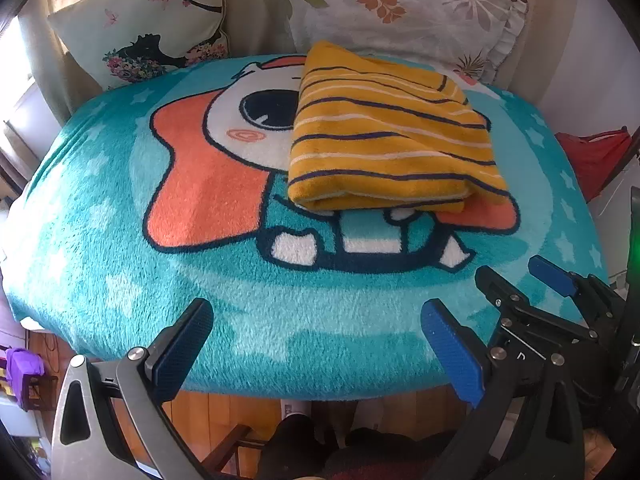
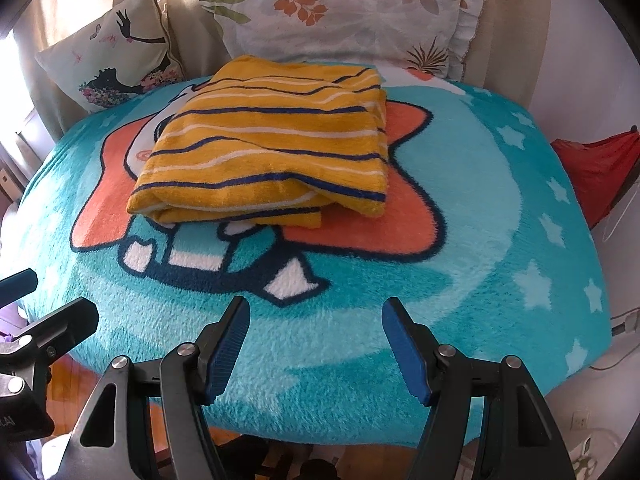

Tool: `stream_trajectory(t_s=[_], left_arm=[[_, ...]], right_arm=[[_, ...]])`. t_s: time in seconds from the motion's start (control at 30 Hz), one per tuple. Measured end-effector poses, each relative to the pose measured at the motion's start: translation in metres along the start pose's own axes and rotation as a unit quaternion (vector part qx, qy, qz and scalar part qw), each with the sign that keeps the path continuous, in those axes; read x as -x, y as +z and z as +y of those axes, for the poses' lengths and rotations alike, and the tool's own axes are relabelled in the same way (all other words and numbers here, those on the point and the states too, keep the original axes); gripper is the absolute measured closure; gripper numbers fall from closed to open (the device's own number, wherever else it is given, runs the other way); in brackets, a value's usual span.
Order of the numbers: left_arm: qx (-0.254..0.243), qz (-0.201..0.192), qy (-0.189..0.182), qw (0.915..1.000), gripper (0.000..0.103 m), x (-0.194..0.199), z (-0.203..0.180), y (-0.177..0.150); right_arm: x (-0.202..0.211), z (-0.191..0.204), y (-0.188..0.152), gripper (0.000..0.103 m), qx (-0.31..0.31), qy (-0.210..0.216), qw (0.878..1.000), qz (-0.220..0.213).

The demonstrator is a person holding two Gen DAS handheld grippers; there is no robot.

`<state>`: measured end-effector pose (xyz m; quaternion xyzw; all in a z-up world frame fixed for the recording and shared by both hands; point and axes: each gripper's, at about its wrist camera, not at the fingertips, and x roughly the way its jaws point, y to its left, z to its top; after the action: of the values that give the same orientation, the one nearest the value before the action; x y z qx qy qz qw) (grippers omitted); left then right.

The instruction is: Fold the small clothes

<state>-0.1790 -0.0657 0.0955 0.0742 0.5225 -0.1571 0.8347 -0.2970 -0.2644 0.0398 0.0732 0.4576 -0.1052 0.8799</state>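
A yellow cloth with white and dark blue stripes [image 1: 394, 136] lies folded into a thick rectangle on the far half of the teal cartoon blanket [image 1: 120, 240]; it also shows in the right wrist view [image 2: 272, 144]. My left gripper [image 1: 316, 344] is open and empty, hovering over the blanket's near edge, well short of the cloth. My right gripper [image 2: 316, 348] is open and empty, also at the near edge. The right gripper also shows at the right of the left wrist view [image 1: 516, 276], and the left gripper's fingers [image 2: 60, 320] at the left edge of the right wrist view.
Two pillows lean at the back: a pale one with a black figure [image 1: 148, 24] and a leaf-print one [image 1: 400, 4]. A red cloth [image 1: 592, 156] lies off the right side. Wooden floor [image 1: 224, 412] shows below the blanket's near edge [image 2: 328, 432].
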Motion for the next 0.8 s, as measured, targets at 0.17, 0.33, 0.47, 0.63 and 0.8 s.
stream_trajectory(t_s=[0.17,0.33,0.47,0.63,0.8], left_arm=[[0.004,0.000,0.005,1.0000,0.000,0.003,-0.005,-0.004],[0.010,-0.001,0.010,0.9999,0.000,0.007,-0.009,-0.009],[0.015,-0.003,0.015,0.9998,0.000,0.010,-0.012,-0.012],[0.022,-0.005,0.020,0.9995,0.000,0.013,-0.016,-0.016],[0.027,-0.009,0.025,0.9993,0.000,0.016,-0.022,-0.019]], right_arm=[[0.005,-0.004,-0.003,0.030,0.008,0.004,1.000,-0.005],[0.009,-0.008,-0.006,0.030,0.013,0.007,1.000,-0.009],[0.012,-0.010,-0.008,0.030,0.017,0.010,1.000,-0.013],[0.015,-0.012,-0.009,0.030,0.023,0.015,0.999,-0.017],[0.018,-0.015,-0.010,0.029,0.029,0.021,0.999,-0.021]])
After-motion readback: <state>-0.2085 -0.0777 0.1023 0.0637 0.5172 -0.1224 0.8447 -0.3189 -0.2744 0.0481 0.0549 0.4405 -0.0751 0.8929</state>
